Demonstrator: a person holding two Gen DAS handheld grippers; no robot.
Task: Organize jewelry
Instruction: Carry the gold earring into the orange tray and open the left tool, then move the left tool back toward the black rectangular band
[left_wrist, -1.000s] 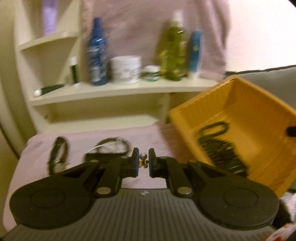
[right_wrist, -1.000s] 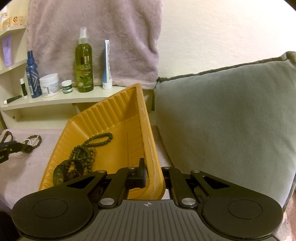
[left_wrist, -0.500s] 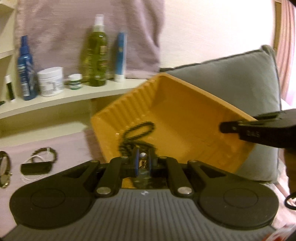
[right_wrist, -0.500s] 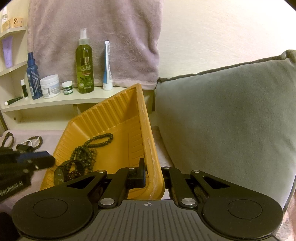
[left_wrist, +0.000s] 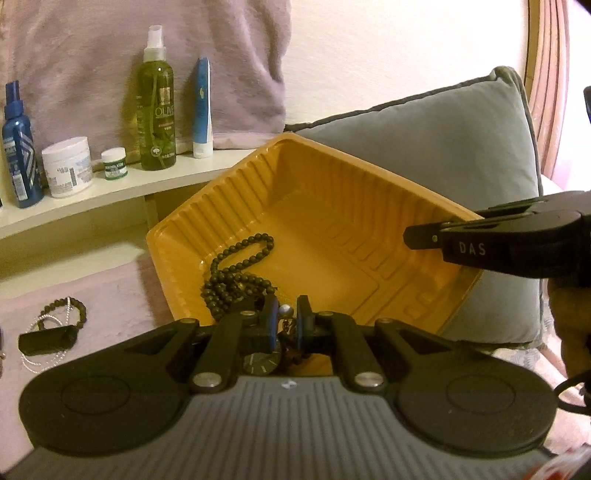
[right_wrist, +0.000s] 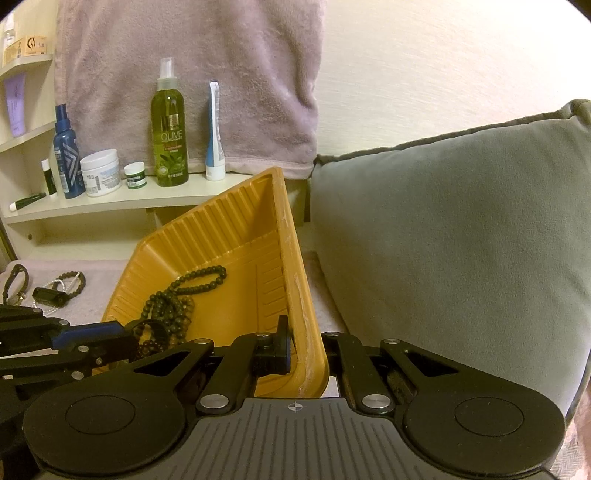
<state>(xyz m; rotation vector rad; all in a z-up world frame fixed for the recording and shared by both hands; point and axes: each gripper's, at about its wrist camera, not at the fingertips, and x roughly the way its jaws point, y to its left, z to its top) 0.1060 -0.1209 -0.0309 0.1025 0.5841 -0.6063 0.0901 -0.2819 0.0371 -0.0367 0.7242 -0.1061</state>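
Now I hold both grippers clamped at the orange tray (left_wrist: 332, 206).
My left gripper (left_wrist: 285, 318) pinches a small pearl earring (left_wrist: 284, 311) over the tray's near edge, above the bead necklace (left_wrist: 236, 273) and watch (left_wrist: 261, 363); my right gripper (right_wrist: 295, 349) grips the tray's rim, tilting it.

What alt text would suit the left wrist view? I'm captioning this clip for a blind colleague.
The left gripper, jaws nearly shut on a small silver-beaded piece of jewelry, hangs over the near edge of a tilted orange tray that holds a dark bead necklace. The right gripper clamps the tray's right rim; more jewelry lies on the pink cloth at left.
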